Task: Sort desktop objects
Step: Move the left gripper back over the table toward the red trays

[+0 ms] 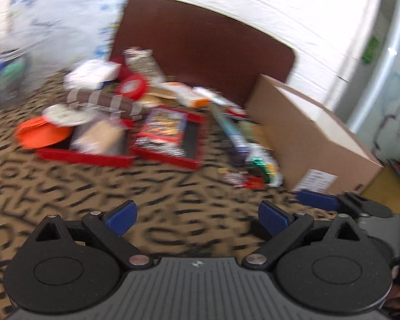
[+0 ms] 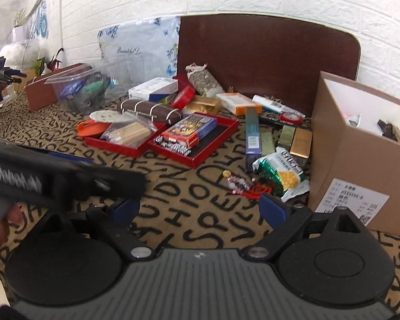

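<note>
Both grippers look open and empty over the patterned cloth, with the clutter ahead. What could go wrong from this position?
1. The left gripper view is motion-blurred, so a fast approach could misjudge the red trays.
2. The left gripper's body crosses the right gripper view close by; the two might collide.
3. The bead string lies against the green snack bag, so a grasp could drag both.

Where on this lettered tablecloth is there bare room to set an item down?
Bare cloth lies between the two red trays, the green snack bag and the grippers. Crowded: the back, from the clear plastic container across the boxes to the cardboard box.
</note>
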`<action>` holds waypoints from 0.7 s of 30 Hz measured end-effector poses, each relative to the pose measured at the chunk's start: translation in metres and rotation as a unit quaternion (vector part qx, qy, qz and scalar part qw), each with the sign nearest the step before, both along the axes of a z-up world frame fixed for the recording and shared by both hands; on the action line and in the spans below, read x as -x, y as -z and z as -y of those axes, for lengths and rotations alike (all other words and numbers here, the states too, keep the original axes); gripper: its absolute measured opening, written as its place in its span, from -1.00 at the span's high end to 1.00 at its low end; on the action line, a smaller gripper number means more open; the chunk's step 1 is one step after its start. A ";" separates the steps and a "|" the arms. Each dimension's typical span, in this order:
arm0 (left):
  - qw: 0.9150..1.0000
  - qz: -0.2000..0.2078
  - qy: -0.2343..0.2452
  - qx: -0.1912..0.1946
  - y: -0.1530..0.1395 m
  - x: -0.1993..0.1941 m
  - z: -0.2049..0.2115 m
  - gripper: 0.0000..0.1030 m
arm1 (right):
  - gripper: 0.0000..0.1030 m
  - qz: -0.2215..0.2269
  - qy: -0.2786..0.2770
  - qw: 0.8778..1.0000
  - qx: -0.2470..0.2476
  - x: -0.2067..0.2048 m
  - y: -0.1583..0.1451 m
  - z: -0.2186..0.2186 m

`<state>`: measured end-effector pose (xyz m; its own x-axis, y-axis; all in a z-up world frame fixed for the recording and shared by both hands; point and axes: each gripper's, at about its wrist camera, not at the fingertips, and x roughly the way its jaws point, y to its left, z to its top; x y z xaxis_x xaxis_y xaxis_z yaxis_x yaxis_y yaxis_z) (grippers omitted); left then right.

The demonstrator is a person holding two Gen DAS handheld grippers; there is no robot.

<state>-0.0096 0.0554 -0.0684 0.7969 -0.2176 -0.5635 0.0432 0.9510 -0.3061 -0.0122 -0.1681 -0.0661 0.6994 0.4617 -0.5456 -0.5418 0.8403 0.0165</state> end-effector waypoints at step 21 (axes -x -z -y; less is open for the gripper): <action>0.996 -0.009 -0.060 0.067 0.024 -0.042 -0.047 -0.78 | -0.64 0.031 -0.044 0.997 0.058 -0.046 0.019 -0.064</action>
<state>0.0320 0.1027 -0.0920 0.8122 -0.1961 -0.5494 -0.0745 0.8992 -0.4311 0.0334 -0.1040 -0.0850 0.6932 0.4585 -0.5561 -0.6098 0.7844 -0.1134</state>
